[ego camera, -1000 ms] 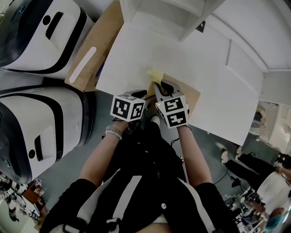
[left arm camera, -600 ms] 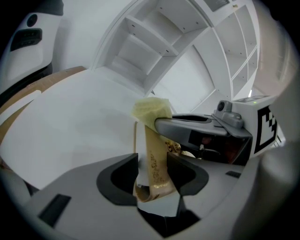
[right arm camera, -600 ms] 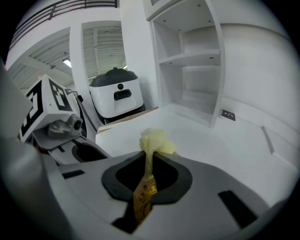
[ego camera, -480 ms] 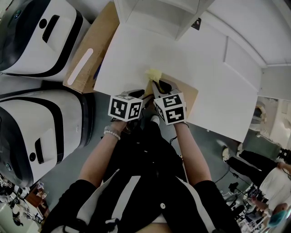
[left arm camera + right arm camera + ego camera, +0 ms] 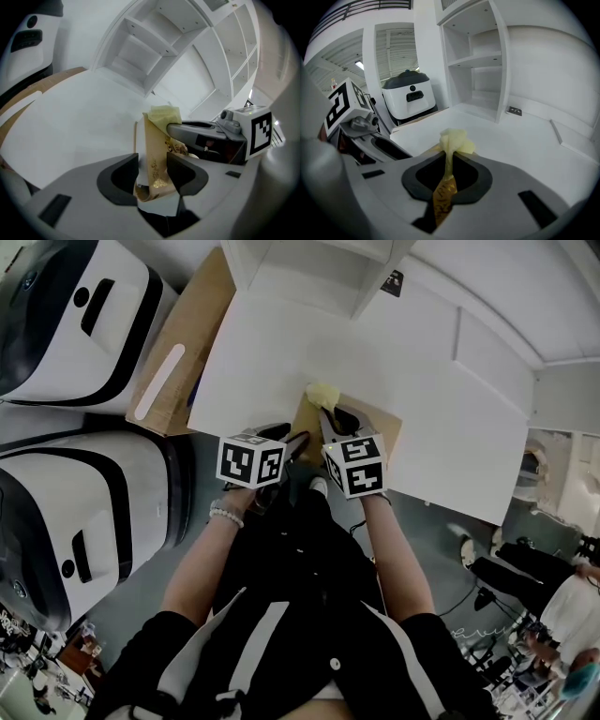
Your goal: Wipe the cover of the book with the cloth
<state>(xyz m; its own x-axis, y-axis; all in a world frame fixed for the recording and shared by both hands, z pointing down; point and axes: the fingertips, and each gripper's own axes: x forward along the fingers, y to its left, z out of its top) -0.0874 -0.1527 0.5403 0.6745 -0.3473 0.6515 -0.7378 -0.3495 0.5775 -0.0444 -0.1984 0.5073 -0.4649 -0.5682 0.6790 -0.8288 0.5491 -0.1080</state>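
A white table carries a brown book, seemingly lying flat.

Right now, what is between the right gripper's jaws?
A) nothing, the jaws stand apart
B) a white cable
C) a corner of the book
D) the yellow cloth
D: in the right gripper view, the right gripper has its jaws closed on the yellow cloth, which bunches up past them over the brown book; the left gripper is the one clamping the book.
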